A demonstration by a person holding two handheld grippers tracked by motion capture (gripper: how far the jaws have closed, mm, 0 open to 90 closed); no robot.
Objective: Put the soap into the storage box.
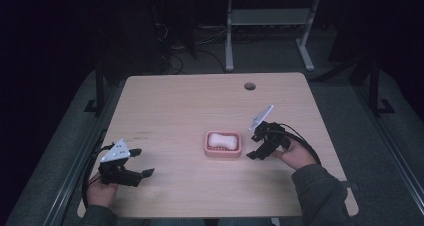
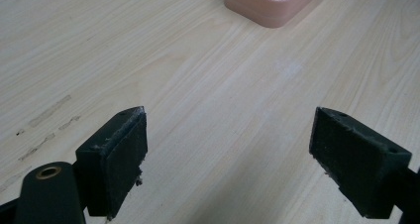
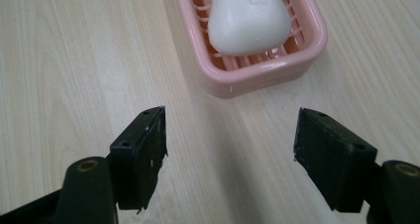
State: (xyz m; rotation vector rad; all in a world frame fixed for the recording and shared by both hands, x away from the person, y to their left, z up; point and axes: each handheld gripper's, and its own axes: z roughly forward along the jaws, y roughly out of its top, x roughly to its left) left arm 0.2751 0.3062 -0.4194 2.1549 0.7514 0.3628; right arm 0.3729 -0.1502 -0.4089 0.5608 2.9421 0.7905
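right claw: spread wide, nothing between the jaws, tips low over the desk
dish: pink, slatted, flat on the desk just ahead of the right claw's tips, apart from them; in the right gripper view it sits past the jaws, a bit toward the right one
soap: white bar lying inside the dish
left claw: spread, empty, hand resting on the desk; dish well ahead of it, off to its right
hole: far side of the desk, well beyond both claws
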